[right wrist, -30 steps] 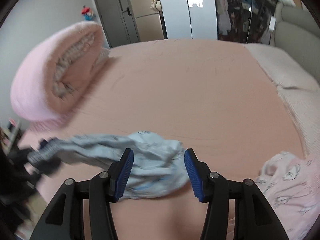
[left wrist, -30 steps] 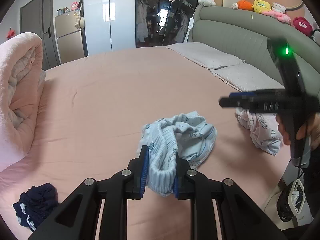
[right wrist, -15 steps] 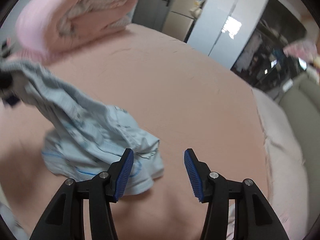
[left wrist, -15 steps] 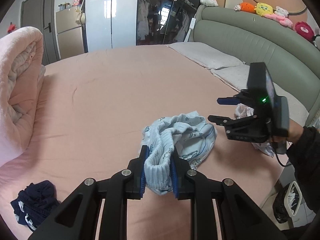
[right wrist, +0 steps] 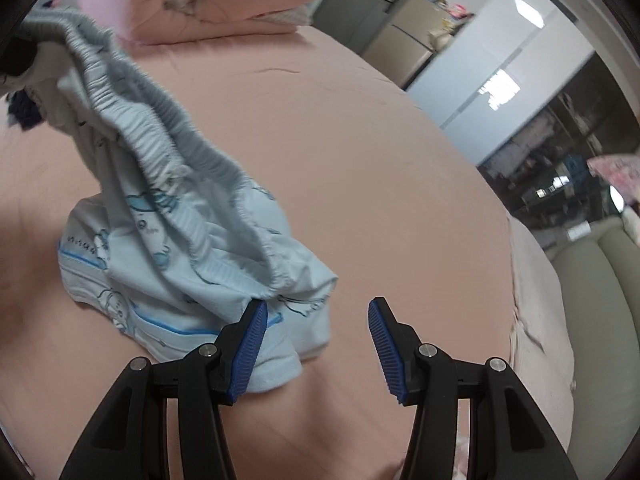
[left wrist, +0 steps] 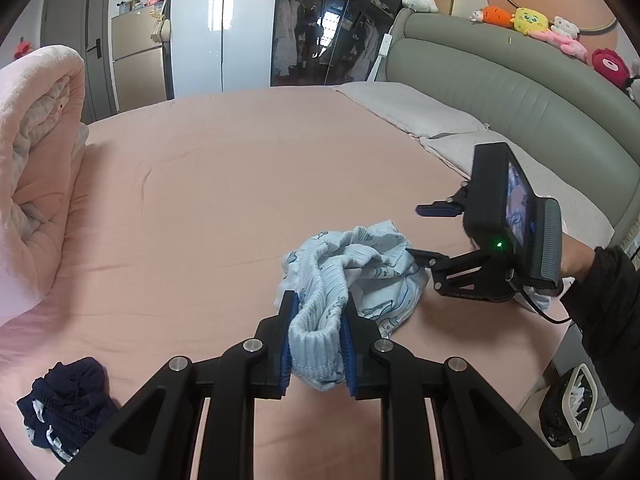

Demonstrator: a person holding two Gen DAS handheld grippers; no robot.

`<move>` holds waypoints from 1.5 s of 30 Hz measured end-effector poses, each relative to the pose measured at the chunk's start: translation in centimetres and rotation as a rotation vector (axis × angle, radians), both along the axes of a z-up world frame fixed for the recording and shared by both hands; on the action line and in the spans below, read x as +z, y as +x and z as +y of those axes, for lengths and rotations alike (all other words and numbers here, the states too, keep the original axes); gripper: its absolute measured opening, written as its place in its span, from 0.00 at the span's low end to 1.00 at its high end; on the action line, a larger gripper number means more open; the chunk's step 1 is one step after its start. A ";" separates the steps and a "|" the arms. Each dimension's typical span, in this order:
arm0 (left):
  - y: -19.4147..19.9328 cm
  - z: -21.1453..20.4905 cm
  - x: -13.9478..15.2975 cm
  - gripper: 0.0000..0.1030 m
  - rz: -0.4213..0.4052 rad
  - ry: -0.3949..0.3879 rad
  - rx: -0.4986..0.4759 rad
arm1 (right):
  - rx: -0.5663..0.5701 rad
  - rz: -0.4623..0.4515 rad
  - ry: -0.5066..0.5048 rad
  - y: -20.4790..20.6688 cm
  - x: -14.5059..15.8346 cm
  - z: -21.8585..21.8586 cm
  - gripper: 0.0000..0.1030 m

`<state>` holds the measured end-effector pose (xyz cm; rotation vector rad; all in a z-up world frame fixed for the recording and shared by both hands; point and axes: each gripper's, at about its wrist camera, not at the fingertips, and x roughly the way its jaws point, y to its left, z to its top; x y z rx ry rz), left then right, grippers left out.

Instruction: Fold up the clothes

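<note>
On the pink bed (left wrist: 224,184), the left gripper (left wrist: 317,344) stays clamped on the ribbed waistband of the light-blue shorts (left wrist: 360,268) — while the right gripper (right wrist: 318,340), jaws apart and empty, has rolled and dropped beside them, apparently just touching the fabric.

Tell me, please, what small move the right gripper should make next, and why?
Probably slide the right gripper sideways onto the ribbed waistband and close. Its jaws are open over bare sheet beside the light blue pants, while the left gripper already pinches the waistband's other end.
</note>
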<state>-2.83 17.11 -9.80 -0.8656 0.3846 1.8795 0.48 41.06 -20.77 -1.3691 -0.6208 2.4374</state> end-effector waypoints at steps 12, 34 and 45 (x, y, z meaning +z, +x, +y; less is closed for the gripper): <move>-0.4 0.1 -0.4 0.17 -0.014 -0.018 0.005 | 0.161 -0.010 0.044 -0.9 -1.0 -2.7 0.51; -0.4 0.8 -2.0 0.17 -0.007 -0.056 0.015 | 0.178 -0.008 0.076 -0.2 -2.8 -7.1 0.17; -1.0 0.3 -1.3 0.16 0.030 -0.022 0.064 | 0.003 0.099 -0.066 -0.7 1.7 -5.4 0.09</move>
